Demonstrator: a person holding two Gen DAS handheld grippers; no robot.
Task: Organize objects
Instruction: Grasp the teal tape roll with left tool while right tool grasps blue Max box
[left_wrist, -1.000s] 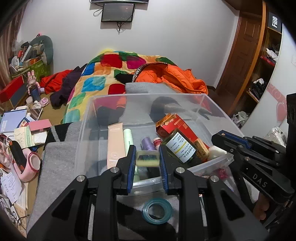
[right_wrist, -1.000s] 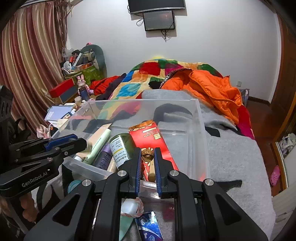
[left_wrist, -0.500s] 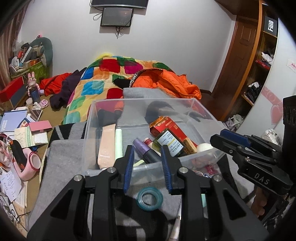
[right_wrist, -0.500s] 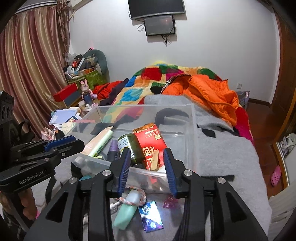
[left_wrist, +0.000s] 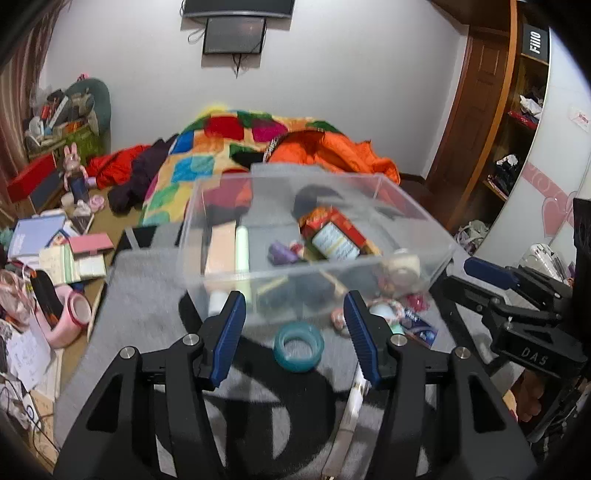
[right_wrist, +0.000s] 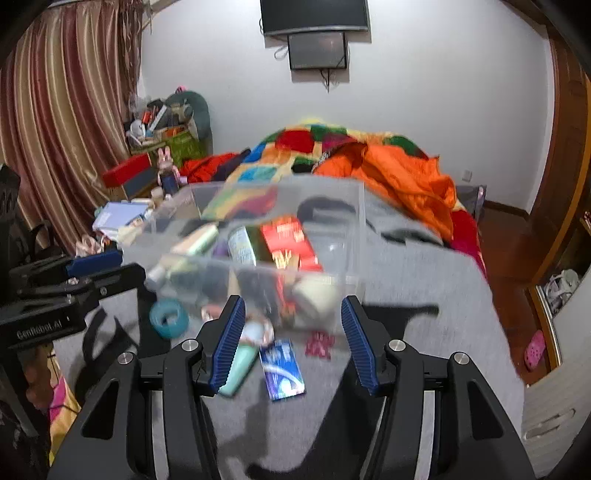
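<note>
Both grippers' jaws just opened, empty, w/ clear bin (left_wrist: 369, 192) ahead.

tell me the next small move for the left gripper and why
Probably lower the left gripper onto the teal tape roll. Its jaws have just been opening and hold nothing, the roll lies on the grey blanket right between them, still outside the clear bin.
</note>
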